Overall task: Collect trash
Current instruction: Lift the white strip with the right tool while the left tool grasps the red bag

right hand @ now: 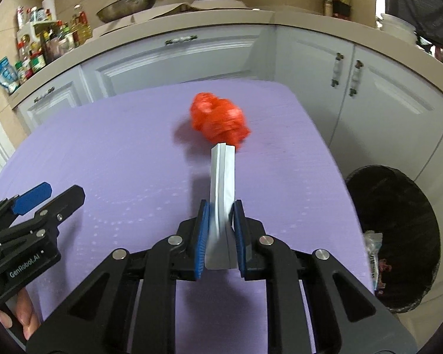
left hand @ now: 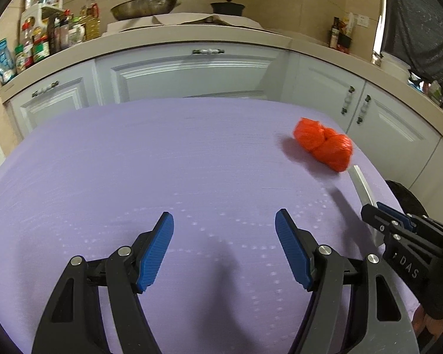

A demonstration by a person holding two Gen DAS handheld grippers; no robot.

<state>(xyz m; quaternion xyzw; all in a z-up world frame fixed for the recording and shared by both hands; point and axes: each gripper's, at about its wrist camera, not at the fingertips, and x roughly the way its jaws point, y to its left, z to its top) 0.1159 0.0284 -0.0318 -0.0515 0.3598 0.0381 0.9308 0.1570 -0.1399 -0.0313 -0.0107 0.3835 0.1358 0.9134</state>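
The right tool (right hand: 220,230) pinched a grey strip (right hand: 221,177) touching the red bag (right hand: 218,119); the left tool (left hand: 224,250) was wide open. It should push gently toward the bin (right hand: 398,206).

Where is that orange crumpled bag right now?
The orange bag lies on the purple table, toward its far right side. It is at the tip of the silver packet held in the right gripper.
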